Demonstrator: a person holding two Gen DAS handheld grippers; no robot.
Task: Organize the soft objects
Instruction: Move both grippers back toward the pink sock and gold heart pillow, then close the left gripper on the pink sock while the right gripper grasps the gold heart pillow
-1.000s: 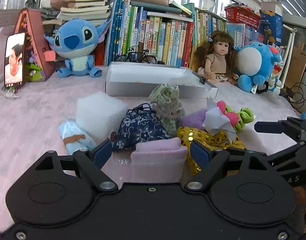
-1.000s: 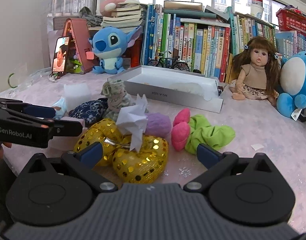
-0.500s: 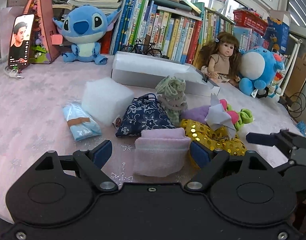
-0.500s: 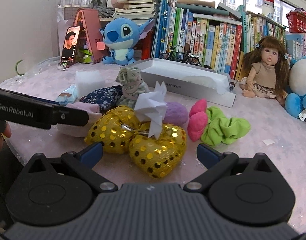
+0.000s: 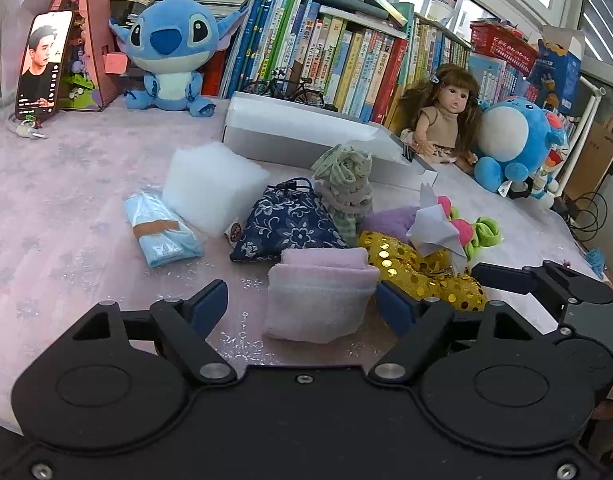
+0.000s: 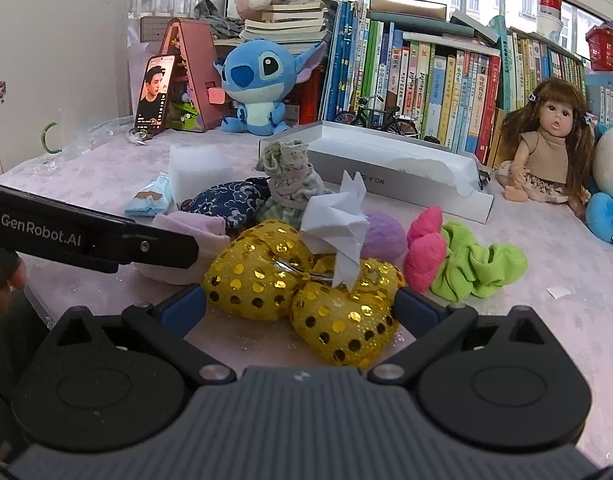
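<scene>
Now, left tool (image 5: 302,304): jaws spread, pink folded cloth (image 5: 320,294) between the pads, not pinched.
Right tool (image 6: 300,306): jaws spread, gold sequin hearts (image 6: 302,290) between them, untouched.
Soft pile: mid tabletop (image 5: 66,216), w/ navy floral pouch (image 5: 284,222), white foam block (image 5: 212,184), green scrunchie (image 6: 478,266).
Box: white box (image 6: 386,164) behind pile, open.

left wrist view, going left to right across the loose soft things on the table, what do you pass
light blue packet → white foam block → navy floral pouch → pink folded cloth → gold sequin bow → green scrunchie
</scene>
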